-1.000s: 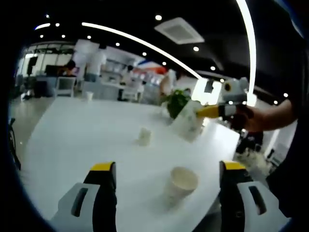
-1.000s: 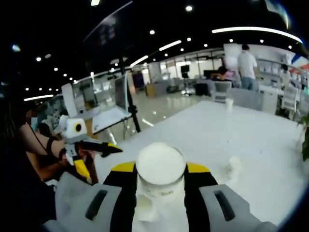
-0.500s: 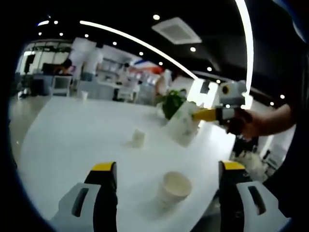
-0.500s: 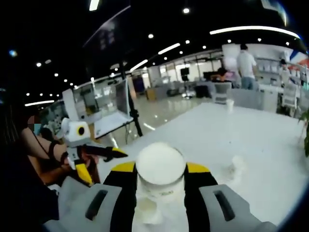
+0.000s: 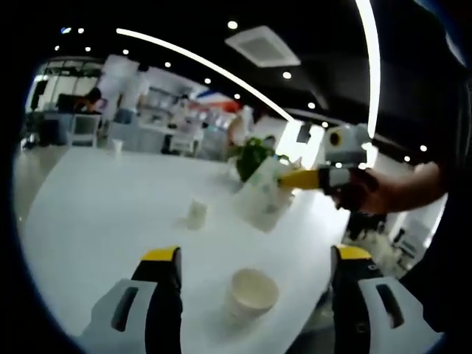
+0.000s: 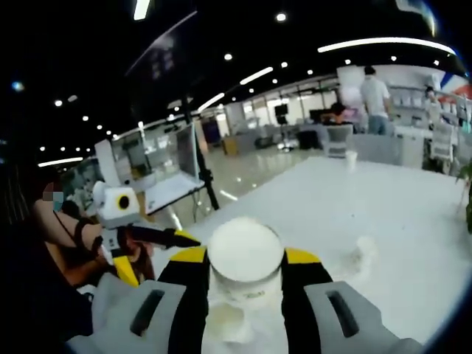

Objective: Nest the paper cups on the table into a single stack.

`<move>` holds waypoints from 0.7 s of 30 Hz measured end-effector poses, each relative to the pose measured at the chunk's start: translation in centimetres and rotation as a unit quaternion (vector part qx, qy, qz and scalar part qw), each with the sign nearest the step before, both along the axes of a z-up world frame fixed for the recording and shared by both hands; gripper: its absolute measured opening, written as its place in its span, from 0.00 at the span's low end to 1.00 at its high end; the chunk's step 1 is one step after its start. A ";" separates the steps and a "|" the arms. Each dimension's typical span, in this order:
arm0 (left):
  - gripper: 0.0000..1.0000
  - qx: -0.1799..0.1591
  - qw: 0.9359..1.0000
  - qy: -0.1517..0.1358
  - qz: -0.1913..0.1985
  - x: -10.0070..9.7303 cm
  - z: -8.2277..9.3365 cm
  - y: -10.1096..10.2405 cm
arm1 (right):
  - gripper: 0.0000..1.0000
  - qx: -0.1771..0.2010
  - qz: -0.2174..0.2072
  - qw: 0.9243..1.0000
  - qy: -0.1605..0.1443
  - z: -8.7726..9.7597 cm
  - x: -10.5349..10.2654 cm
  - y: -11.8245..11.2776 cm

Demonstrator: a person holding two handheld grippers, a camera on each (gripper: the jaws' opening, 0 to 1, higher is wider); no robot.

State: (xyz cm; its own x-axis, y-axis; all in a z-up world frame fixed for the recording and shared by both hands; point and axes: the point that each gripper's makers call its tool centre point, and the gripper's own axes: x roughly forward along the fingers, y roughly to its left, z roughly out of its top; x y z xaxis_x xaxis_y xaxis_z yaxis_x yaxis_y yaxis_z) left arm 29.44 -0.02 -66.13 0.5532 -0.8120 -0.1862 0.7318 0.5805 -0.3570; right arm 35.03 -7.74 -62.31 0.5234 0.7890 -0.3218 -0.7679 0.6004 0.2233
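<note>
Right gripper (image 5: 284,179) with held cup (image 5: 259,198) — nearer open cup (image 5: 251,292).

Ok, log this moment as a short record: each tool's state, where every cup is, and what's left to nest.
right tool: shut on held cup, lifted above the table
left tool: open, holding nothing
near cup: upright on the table, in front of the open jaws
middle cup: on the table, farther out
far cup: near the far edge
remaining: no cups nested yet
</note>
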 end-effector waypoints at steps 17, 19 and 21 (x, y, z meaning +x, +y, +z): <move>0.72 -0.031 0.998 0.030 -0.035 -0.8 0.4 -2.4 | 0.34 0.021 0.015 1.000 0.011 0.1 -1.5 1.1; 0.72 -0.031 0.998 0.031 -0.038 -0.9 0.4 -2.6 | 0.34 0.021 0.017 1.000 0.010 0.2 -1.6 1.3; 0.70 -0.035 0.998 0.036 -0.040 -0.9 0.5 -2.8 | 0.34 0.025 0.019 0.999 0.011 0.3 -1.7 1.4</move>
